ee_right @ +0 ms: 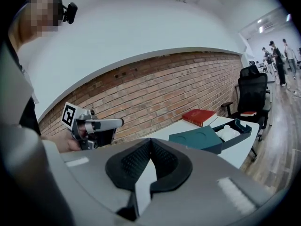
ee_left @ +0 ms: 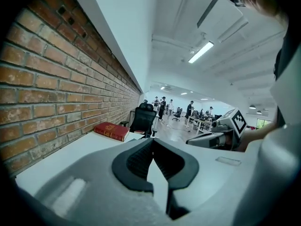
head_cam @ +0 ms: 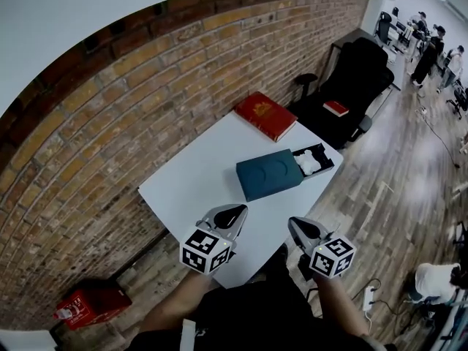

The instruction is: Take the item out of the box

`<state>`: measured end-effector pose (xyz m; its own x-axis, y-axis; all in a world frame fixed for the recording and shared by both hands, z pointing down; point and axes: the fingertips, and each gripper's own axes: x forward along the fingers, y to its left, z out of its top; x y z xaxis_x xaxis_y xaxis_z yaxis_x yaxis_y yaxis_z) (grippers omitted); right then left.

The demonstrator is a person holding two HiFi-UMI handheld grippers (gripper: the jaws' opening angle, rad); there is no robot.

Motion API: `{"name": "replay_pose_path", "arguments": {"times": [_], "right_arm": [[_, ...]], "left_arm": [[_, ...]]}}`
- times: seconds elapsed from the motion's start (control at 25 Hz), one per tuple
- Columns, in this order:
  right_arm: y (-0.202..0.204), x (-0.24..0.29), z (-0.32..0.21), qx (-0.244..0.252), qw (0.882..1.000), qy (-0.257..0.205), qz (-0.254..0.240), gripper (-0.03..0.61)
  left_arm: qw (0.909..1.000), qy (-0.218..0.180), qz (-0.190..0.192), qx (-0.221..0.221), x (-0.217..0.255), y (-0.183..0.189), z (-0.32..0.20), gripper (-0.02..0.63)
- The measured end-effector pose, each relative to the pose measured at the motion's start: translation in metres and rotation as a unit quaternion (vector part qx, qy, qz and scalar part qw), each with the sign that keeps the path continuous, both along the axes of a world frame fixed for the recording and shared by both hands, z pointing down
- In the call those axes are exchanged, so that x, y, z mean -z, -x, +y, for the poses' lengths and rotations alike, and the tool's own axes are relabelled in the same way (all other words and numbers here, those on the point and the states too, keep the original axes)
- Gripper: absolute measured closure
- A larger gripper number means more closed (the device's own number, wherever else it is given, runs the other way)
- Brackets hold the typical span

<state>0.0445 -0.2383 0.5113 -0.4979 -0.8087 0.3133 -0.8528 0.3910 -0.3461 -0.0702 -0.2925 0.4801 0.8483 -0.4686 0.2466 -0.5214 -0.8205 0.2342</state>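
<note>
A dark teal box (head_cam: 267, 174) lies on the white table (head_cam: 190, 189), its lid slid aside. A white item (head_cam: 307, 161) shows in the uncovered black tray end. In the right gripper view the box (ee_right: 197, 138) and the white item (ee_right: 229, 133) sit ahead to the right. My left gripper (head_cam: 232, 212) hovers over the table's near edge, shut and empty, well short of the box. To its right, my right gripper (head_cam: 296, 225) is also shut with nothing in it. Each gripper sees the other: the right gripper (ee_left: 221, 138) and the left gripper (ee_right: 96, 126).
A red book (head_cam: 265, 115) lies at the table's far end by the brick wall. A black office chair (head_cam: 351, 86) stands beyond the table. A red box (head_cam: 91, 302) sits on the floor at the left. People stand far off at the back right.
</note>
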Motion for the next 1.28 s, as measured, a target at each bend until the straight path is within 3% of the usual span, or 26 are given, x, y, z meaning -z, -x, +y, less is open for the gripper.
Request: {"name": "replay_pose_path", "arguments": {"times": [0.36, 0.72, 1.04, 1.28], "right_arm": [[-0.081, -0.024, -0.1, 0.047, 0.998, 0.033, 0.011, 0.578], [-0.176, -0.064, -0.17, 0.05, 0.995, 0.078, 0.039, 0.57], [-0.222, -0.091, -0.193, 0.071, 0.989, 0.106, 0.079, 0.497], [-0.236, -0.127, -0.213, 0.107, 0.977, 0.132, 0.132, 0.448]], "left_arm": [[0.9985, 0.027, -0.011, 0.047, -0.023, -0.074, -0.08, 0.614], [0.9963, 0.049, -0.028, 0.065, -0.045, -0.153, -0.124, 0.614], [0.9942, 0.048, -0.037, 0.089, -0.044, -0.177, -0.135, 0.614], [0.9935, 0.048, -0.043, 0.094, -0.044, -0.187, -0.134, 0.614]]}}
